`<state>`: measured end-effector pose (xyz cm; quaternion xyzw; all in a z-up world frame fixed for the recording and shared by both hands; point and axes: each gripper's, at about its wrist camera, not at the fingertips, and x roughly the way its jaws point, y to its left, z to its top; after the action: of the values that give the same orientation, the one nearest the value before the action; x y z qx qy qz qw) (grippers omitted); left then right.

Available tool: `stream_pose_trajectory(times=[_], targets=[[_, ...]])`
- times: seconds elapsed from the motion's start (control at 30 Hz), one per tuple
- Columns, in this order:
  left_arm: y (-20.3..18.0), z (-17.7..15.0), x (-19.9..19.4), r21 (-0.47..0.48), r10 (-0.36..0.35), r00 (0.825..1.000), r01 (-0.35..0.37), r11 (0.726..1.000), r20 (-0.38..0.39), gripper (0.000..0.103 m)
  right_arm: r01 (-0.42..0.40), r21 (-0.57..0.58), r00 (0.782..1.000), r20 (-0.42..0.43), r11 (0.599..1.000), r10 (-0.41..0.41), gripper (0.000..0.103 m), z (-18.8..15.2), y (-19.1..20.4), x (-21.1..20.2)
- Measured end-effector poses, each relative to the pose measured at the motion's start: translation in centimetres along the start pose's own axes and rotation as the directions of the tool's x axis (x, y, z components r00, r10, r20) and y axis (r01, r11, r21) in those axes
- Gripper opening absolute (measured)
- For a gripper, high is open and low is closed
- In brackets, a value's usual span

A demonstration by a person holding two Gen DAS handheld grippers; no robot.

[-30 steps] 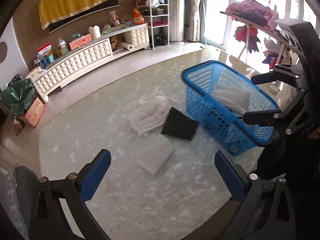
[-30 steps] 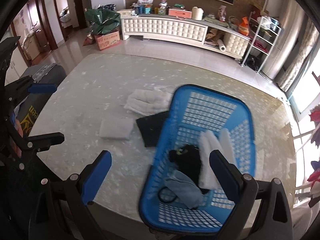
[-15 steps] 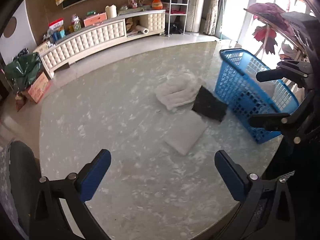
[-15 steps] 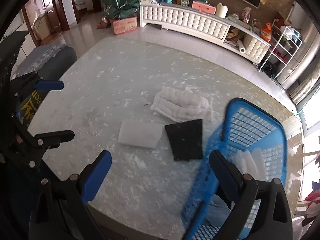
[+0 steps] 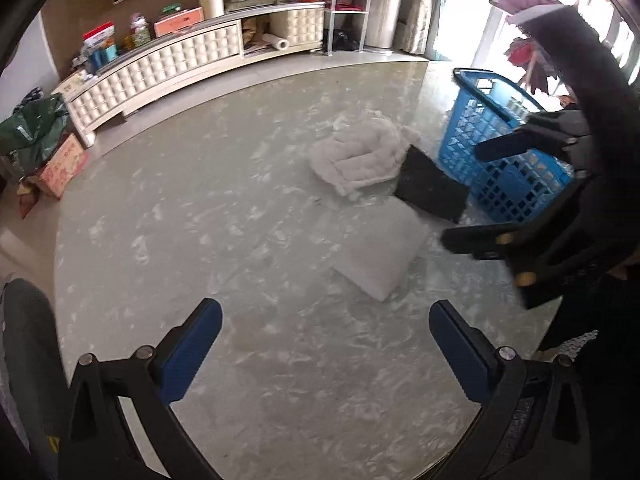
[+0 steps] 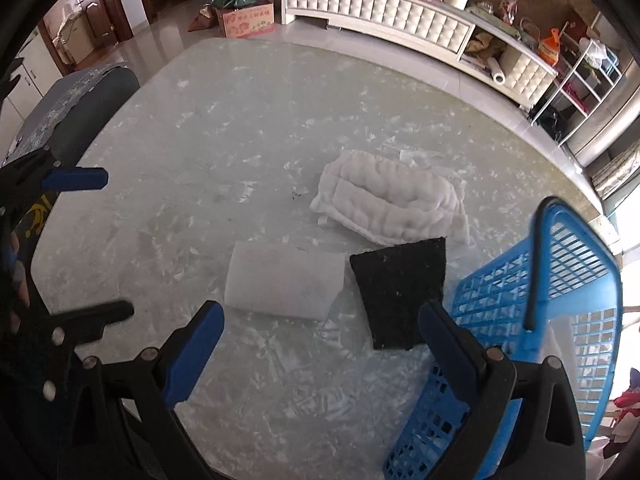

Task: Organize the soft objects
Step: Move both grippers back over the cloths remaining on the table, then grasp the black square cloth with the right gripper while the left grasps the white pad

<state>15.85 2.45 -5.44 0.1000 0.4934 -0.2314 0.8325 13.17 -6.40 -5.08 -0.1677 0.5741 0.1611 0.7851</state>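
Item 1. Left gripper (image 5: 325,354): blue-padded jaws spread wide, nothing between them, held over bare tabletop.

Item 2. Right gripper (image 6: 320,350): blue-padded jaws likewise wide apart and empty.

Item 3. Flat white rectangular foam pad (image 6: 285,285): lies just ahead of the right gripper, slightly toward its left finger; ahead and to the right of the left gripper.

Item 4. Flat black square foam pad (image 6: 402,290): ahead of the right gripper's right finger, just beside the basket, one edge at or over the quilted cloth.

Item 5. Folded white quilted cloth (image 6: 390,204): farther ahead, beyond both pads.

Item 6. Blue plastic lattice basket (image 6: 576,280): to the right of the right gripper, at the edge of the pale marbled table (image 6: 240,128), with pale items dimly visible inside.

Risks, as judged:
- Basket near the table edge; a nudge from the right finger might tip it off.
- Thin pads lie flat; the jaws could skid over them and fail to grip.
- Lifting the black pad may drag the cloth.
- The two grippers are close and may collide.
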Motion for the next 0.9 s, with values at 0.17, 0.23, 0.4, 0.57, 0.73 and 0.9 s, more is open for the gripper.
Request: stream_pose_trajectory(times=[0.17, 0.23, 0.4, 0.57, 0.73, 0.9], targets=[[-0.6, 0.6, 1.6, 0.020, -0.015, 1.000, 0.015, 1.000, -0.007, 0.103, 0.020, -0.025, 0.999, -0.043, 0.999, -0.021, 0.078, -0.1, -0.1, 1.5], [-0.8, 0.9, 2.4, 0.020, -0.020, 1.000, 0.021, 1.000, -0.019, 0.103, 0.034, -0.042, 0.998, -0.054, 0.999, -0.037, 0.076, -0.2, -0.2, 1.8], [-1.2, 1.5, 4.7, 0.050, -0.024, 0.999, 0.026, 0.998, -0.038, 0.103, 0.050, -0.076, 0.994, -0.089, 0.996, -0.057, 0.067, 0.2, -0.9, 3.2], [-1.3, 1.6, 6.2, 0.074, -0.038, 0.998, 0.041, 0.996, -0.054, 0.103, 0.065, -0.081, 0.988, -0.133, 0.995, -0.075, 0.061, 0.3, -1.6, 4.3], [-1.7, 2.4, 7.2, 0.100, -0.048, 0.997, 0.054, 0.994, -0.059, 0.103, 0.084, -0.071, 0.982, -0.164, 0.994, -0.095, 0.061, 0.0, -2.2, 5.2], [-2.4, 3.0, 7.9, 0.134, -0.057, 0.996, 0.065, 0.989, -0.062, 0.103, 0.120, -0.035, 0.970, -0.210, 0.992, -0.125, 0.061, -0.3, -2.8, 6.9]])
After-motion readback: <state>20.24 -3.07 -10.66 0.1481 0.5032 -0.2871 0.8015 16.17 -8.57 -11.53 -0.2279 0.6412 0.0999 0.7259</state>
